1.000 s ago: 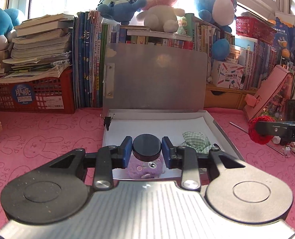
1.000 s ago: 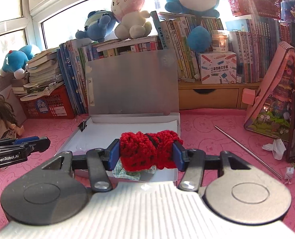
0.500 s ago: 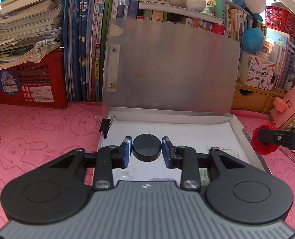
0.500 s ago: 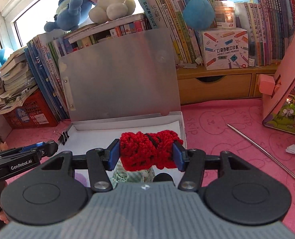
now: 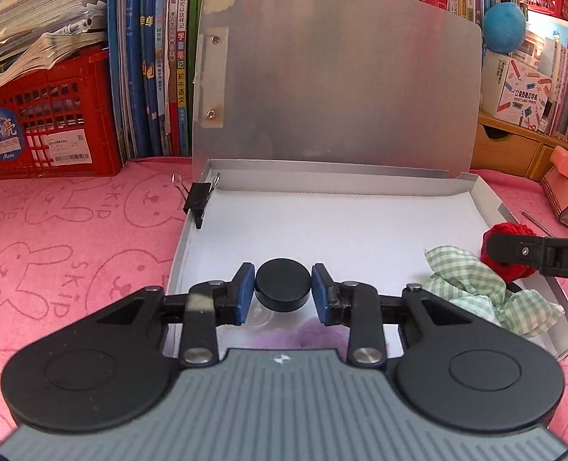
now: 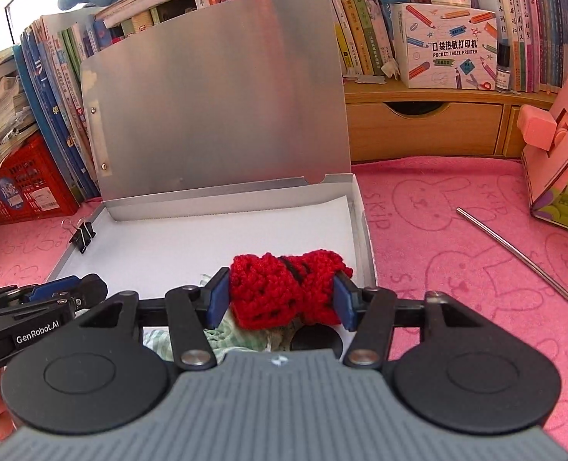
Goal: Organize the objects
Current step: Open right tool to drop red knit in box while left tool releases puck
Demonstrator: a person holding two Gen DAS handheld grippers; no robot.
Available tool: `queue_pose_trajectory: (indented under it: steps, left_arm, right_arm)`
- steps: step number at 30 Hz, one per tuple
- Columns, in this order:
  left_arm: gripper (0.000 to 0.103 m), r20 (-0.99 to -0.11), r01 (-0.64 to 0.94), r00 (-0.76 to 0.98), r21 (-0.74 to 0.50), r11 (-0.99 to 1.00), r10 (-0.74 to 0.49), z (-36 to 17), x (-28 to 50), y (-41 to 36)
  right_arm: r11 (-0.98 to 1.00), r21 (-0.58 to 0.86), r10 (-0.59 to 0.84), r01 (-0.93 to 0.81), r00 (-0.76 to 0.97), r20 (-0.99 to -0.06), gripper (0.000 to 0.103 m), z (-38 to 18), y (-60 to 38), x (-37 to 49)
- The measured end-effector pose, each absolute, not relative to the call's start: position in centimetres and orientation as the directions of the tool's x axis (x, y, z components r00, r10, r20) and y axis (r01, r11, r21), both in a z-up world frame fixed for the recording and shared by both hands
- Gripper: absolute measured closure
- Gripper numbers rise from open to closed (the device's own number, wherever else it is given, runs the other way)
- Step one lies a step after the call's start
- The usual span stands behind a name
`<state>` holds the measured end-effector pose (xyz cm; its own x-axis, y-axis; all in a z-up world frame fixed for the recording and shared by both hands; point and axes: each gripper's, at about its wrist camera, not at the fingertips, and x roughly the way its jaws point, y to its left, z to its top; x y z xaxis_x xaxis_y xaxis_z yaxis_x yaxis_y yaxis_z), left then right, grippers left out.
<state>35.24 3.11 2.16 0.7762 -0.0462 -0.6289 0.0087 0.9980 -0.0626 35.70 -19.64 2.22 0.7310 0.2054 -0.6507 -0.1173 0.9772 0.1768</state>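
A shallow metal box (image 5: 184, 238) with a white floor lies open on the pink mat, its lid (image 5: 341, 96) standing upright. My left gripper (image 5: 282, 294) hangs low over the box's near left part, shut on a small thing with a black round cap (image 5: 282, 282). My right gripper (image 6: 282, 299) is shut on a red knitted piece (image 6: 284, 288) above the box's near right corner. The left wrist view shows that red knitted piece (image 5: 502, 230) at its right edge. A green checked cloth (image 5: 472, 292) lies crumpled in the box under it.
A black binder clip (image 5: 198, 201) grips the box's left rim. Behind stand rows of books, a red crate (image 5: 42, 126) and a wooden drawer shelf (image 6: 422, 130). A metal rod (image 6: 522, 257) and a pink house-shaped case (image 6: 560, 153) are on the mat to the right.
Both grippers have come forward and down over the open box, which now fills more of each view. Each still holds its object.
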Motion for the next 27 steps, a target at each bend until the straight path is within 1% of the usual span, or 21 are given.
queue_pose_trajectory:
  steps: [3,5,6,7,9,11,13,17,24,27]
  left_arm:
    - [0.065,-0.636,0.007,0.771,-0.06,0.998,-0.044,1.8,35.3,3.1]
    - [0.065,-0.63,0.015,0.776,-0.05,0.999,-0.043,1.8,35.0,2.9]
    - [0.064,-0.627,0.018,0.778,-0.048,0.999,-0.044,1.8,34.9,2.8]
    - [0.064,-0.624,0.02,0.78,-0.05,0.999,-0.047,2.0,34.7,2.8]
    - [0.062,-0.614,0.023,0.787,-0.052,0.998,-0.051,2.4,34.4,2.8]
    - [0.049,-0.598,0.023,0.8,-0.05,0.998,-0.048,2.9,33.8,2.7]
    - [0.044,-0.578,0.028,0.814,-0.048,0.998,-0.051,3.7,33.1,2.7]
    - [0.034,-0.546,0.056,0.834,-0.052,0.997,-0.075,5.2,31.2,2.4]
    - [0.033,-0.529,0.107,0.84,-0.063,0.992,-0.124,6.8,26.9,1.6]
    - [0.033,-0.529,0.133,0.838,-0.04,0.99,-0.134,7.0,24.7,1.1]
  right_arm:
    - [0.977,0.175,0.207,-0.121,0.727,-0.654,0.042,2.1,-19.6,35.8]
    - [0.978,0.171,0.205,-0.122,0.73,-0.652,0.039,2.1,-19.5,35.8]
    - [0.978,0.171,0.203,-0.119,0.733,-0.649,0.036,2.2,-19.5,35.7]
    - [0.978,0.174,0.203,-0.117,0.736,-0.646,0.029,2.3,-19.6,35.6]
    - [0.975,0.185,0.215,-0.123,0.74,-0.638,0.024,2.5,-19.8,35.4]
    - [0.975,0.189,0.214,-0.12,0.746,-0.631,0.024,2.8,-20.0,35.0]
    - [0.973,0.194,0.22,-0.125,0.753,-0.621,0.021,3.3,-20.2,34.5]
    - [0.97,0.194,0.233,-0.144,0.77,-0.594,0.02,4.4,-20.7,33.1]
    - [0.962,0.167,0.273,-0.216,0.796,-0.541,0.018,6.4,-20.9,28.9]
    - [0.956,0.153,0.294,-0.251,0.8,-0.524,0.017,6.9,-20.9,26.9]
